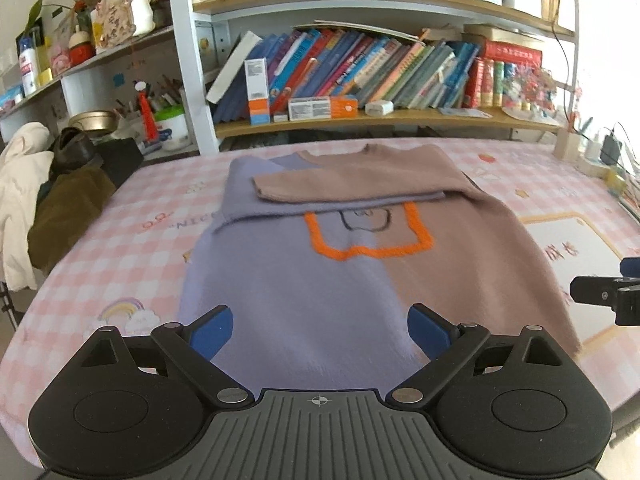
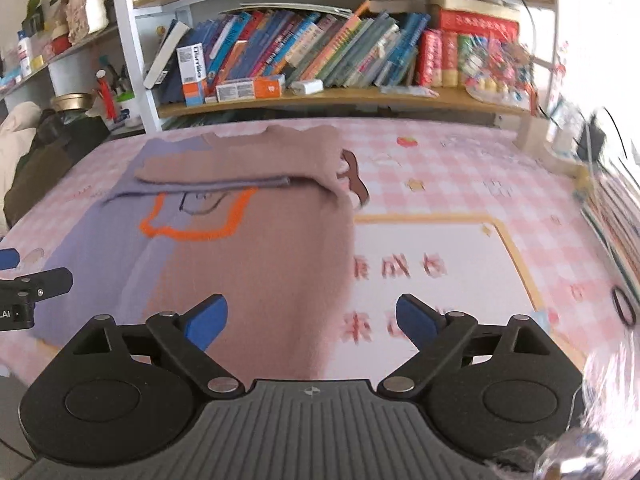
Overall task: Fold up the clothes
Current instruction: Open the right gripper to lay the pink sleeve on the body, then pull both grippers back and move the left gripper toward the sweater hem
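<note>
Tablecloth (image 2: pixel 440 184) right of sweater (image 1: pixel 304 280) free; bookshelf (image 1: pixel 360 118) blocks far edge.

- The left wrist view looks forward and down along the left gripper (image 1: pixel 320 338), low and close over the sweater (image 1: pixel 304 288) on the table (image 1: pixel 100 240), facing the bookshelf (image 1: pixel 360 120) at the frame's top.
- The right wrist view faces the same way from further right, over the sweater's right edge.
- Both share sweater, table and bookshelf; each catches the other gripper at its frame edge.
</note>
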A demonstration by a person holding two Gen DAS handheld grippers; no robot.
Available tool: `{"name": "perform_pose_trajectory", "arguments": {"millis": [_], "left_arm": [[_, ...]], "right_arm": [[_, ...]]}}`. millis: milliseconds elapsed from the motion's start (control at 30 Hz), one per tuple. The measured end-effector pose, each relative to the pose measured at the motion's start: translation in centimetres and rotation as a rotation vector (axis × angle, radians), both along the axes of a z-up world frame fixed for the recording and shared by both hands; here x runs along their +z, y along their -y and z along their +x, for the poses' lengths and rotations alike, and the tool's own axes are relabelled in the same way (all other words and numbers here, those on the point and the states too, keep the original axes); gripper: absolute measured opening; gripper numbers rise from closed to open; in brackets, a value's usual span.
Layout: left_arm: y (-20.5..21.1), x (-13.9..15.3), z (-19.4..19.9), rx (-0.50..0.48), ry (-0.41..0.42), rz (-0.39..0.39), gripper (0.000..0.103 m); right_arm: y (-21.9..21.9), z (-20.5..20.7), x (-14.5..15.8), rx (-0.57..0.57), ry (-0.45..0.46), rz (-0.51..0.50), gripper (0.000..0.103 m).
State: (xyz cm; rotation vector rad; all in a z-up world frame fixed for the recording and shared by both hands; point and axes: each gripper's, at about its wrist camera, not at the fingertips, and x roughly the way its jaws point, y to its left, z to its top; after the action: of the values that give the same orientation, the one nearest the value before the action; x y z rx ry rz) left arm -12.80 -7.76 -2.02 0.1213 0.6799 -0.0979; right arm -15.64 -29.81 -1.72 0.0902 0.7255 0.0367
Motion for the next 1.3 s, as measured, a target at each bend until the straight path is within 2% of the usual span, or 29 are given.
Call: {"name": "perform_pose_trajectory", "arguments": {"millis": [200, 467, 633, 833, 1067, 1267, 1300], "left_arm": [[0.8, -0.3, -2.5, -0.004, -0.018, 0.010, 0.096], [-1.0, -1.0, -2.8, 0.063, -0.048, -0.002, 0.096], [-2.6, -1.5, -2.4, 0.106, -0.061, -0.010, 0.096], [-4.1, -1.6, -2.2, 0.127, -0.009, -0.022, 0.096], [-6.1, -2.3, -0.8, 0.123, -0.050, -0.110, 0.096], [-8.5, -2.7, 1.2, 0.233, -0.115, -0.134, 0.094], [-8.8, -2.8, 1.4, 0.241, -0.122, -0.138, 0.093]], "right_arm": [[0.9, -2.9, -0.4, -0.001, -0.012, 0.025, 0.091], [2.0, -3.8, -1.5, -0.059, -0.049, 0.067, 0.091], [2.2, -3.4, -2.0, -0.092, -0.068, 0.089, 0.091], [2.3, -2.6, -2.3, -0.111, -0.080, 0.095, 0.091], [2.9, -1.4, -2.7, -0.145, -0.097, 0.130, 0.091], [3.2, -0.1, -3.0, -0.155, -0.108, 0.181, 0.088], [3.1, 0.2, -3.1, -0.153, -0.112, 0.187, 0.084]]}}
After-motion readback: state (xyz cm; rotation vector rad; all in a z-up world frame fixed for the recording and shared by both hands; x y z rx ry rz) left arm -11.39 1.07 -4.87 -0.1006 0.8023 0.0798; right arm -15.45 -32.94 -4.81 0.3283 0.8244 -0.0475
